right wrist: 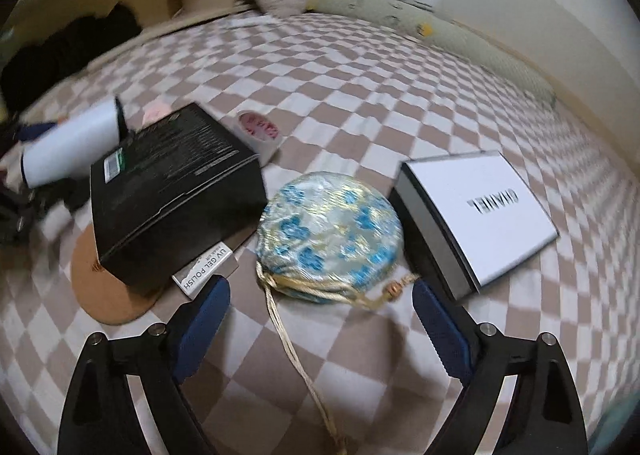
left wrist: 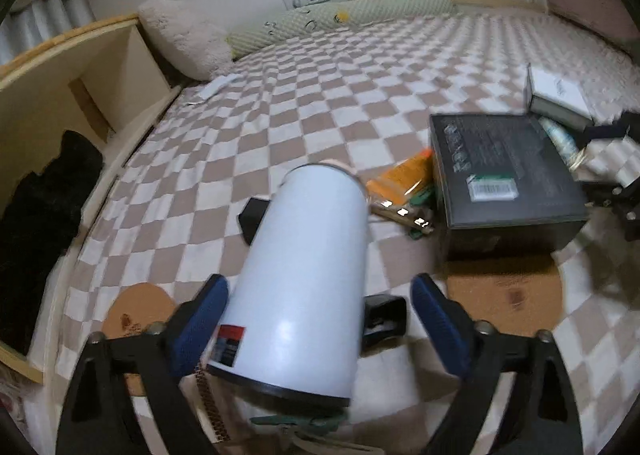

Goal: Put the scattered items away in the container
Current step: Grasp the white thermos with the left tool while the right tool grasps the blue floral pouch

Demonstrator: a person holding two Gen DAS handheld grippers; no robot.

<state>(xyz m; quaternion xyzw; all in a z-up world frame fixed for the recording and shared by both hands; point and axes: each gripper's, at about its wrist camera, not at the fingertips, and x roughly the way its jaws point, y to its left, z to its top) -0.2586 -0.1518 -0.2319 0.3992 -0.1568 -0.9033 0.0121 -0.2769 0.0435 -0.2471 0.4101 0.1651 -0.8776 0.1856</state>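
On a bed (right wrist: 400, 95) covered in a checked blanket, the left tongs (left wrist: 320, 319) stand apart around a white cylindrical bottle (left wrist: 304, 275) lying tilted between the blue pads, the right-hand pad clear of it. The right tongs (right wrist: 322, 307) gape just short of a round blue-flowered drawstring pouch (right wrist: 330, 235). A black box (right wrist: 172, 191) lies just left of the pouch on a cork mat (right wrist: 104, 295); a white lidded box (right wrist: 480, 215) sits to its right.
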